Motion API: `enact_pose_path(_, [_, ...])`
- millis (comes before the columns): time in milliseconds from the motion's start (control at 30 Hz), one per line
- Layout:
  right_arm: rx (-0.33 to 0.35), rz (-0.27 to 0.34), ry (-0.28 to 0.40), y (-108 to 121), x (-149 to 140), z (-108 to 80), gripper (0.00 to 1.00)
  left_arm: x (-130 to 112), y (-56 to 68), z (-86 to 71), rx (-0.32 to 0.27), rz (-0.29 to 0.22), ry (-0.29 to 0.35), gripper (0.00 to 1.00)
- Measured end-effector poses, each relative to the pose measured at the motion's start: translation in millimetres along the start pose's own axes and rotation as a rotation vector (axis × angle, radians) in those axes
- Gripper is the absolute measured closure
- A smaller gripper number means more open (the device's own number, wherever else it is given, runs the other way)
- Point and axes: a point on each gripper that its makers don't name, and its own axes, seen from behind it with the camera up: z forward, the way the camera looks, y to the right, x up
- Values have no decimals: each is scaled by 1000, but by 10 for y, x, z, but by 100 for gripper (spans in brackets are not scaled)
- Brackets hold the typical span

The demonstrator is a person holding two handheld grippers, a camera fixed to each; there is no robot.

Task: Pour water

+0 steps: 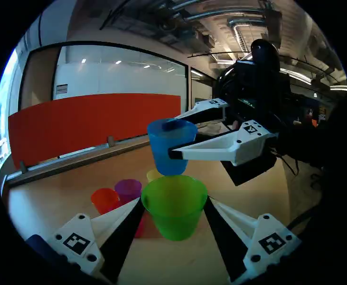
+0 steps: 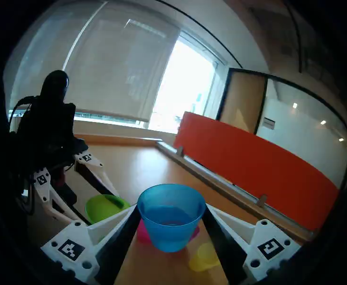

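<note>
Pinching the green cup [image 1: 174, 216] upright, the left gripper [image 1: 173, 202] is presenting it while the right gripper [image 2: 172, 210], clamping the blue cup [image 2: 171, 230], should be tipping slowly once centred above it.

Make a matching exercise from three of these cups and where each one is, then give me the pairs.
Things:
1. green cup
2. blue cup
3. orange cup

Places:
a. standing on the table beside the purple cup
b. gripped between the fingers of the left gripper
c. gripped between the fingers of the right gripper

Pairs: 1-b, 2-c, 3-a.
</note>
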Motion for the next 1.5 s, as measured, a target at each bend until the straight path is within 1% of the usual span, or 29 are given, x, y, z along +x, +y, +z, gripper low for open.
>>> enact_pose_path(400, [19,-162,-13,-45,42,15,9,-19,27,77,-10,23,-12,12])
enact_pose_path(800, [22,-303,-36,2,59,30,9,-33,61,121,-22,33,-17,12])
enact_pose_path(1133, [30,-428,-59,16,80,60,9,-26,60,147,-26,42,-19,13])
enact_pose_path(1500, [33,-532,-77,46,123,82,9,-16,94,166,-35,51,-20,12])
